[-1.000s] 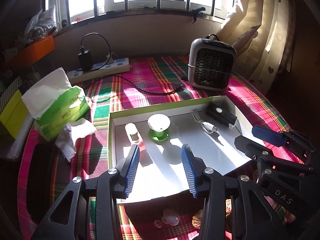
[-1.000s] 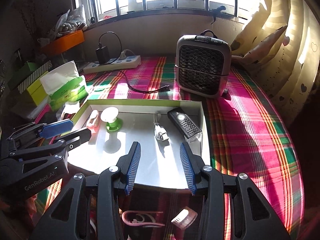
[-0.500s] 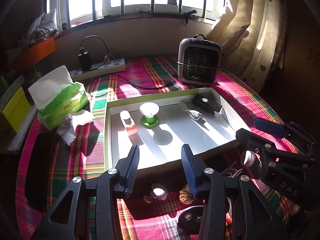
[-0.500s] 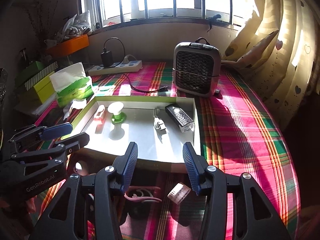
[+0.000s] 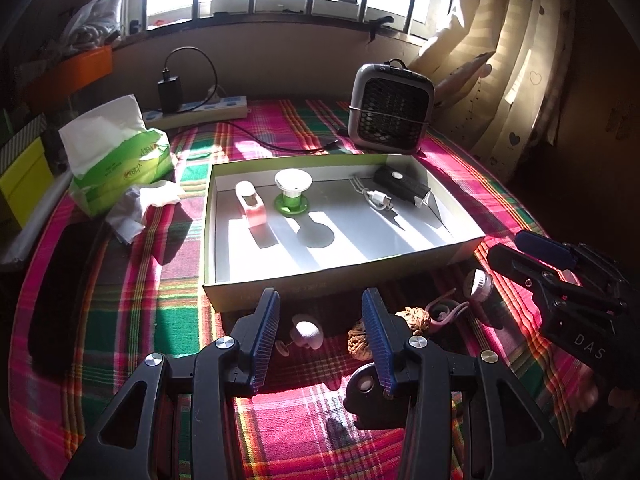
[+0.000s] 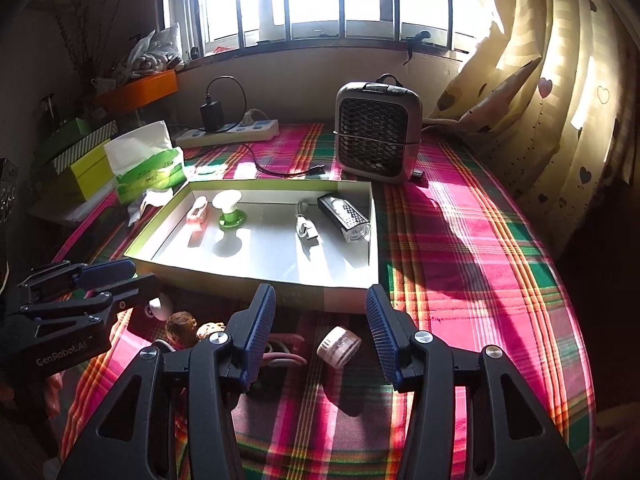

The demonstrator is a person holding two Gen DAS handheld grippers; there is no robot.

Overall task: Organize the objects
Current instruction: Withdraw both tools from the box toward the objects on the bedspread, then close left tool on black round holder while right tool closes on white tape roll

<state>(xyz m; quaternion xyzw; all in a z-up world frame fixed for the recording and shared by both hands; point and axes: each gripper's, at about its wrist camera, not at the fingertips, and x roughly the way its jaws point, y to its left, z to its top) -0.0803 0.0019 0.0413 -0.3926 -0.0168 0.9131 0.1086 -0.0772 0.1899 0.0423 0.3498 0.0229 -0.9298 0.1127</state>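
Note:
A shallow green-rimmed tray [image 5: 320, 286] [image 6: 200, 270] lies on the plaid cloth. It holds a pink clip [image 5: 252, 204], a green-and-white mushroom-shaped piece [image 5: 292, 190], a white cable plug [image 5: 378, 198] and a black flashlight [image 5: 402, 186]. Loose things lie in shadow in front of it: a white knob [image 5: 306, 334], two walnuts [image 5: 360, 342], a pink hook [image 6: 282, 350] and a small round jar [image 6: 338, 346]. My left gripper [image 5: 320, 332] hangs open above the knob and walnuts. Over the jar, my right gripper [image 6: 320, 322] is open and holds nothing.
A grey mesh-front fan [image 5: 390, 110] stands behind the tray, with a power strip [image 5: 200, 110] and charger by the wall. A green tissue pack [image 5: 120, 160] and crumpled tissue lie left. Curtains [image 6: 560, 100] hang at the right. A black object [image 5: 366, 398] lies under the left gripper.
Both grippers have drawn back from over the tray toward its near side, and the loose items in front of it have come into view. The right jaws stand a little wider.

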